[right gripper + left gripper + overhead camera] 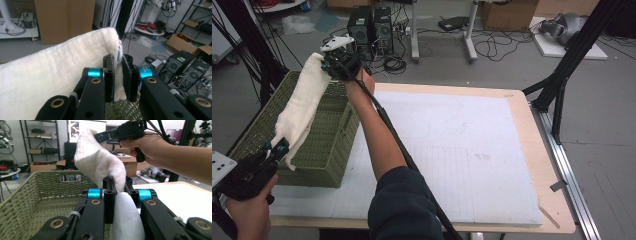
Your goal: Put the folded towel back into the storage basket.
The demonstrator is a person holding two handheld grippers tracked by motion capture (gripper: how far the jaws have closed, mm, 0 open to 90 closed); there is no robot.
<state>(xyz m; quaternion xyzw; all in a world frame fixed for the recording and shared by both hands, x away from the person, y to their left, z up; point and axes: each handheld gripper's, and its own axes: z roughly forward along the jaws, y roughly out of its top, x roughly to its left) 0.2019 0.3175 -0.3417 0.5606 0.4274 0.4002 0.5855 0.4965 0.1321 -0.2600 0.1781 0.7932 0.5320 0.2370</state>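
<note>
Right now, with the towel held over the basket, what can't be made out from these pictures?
- Basket floor: high view, towel covers part; left gripper view, the left gripper blocks it.
- Towel's lower end: left gripper view, cut off by the bottom edge.
- Towel's far side: right gripper view, hidden behind its own fold near the right gripper.

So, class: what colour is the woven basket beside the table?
Olive green woven basket, clearest in the high view.
</note>
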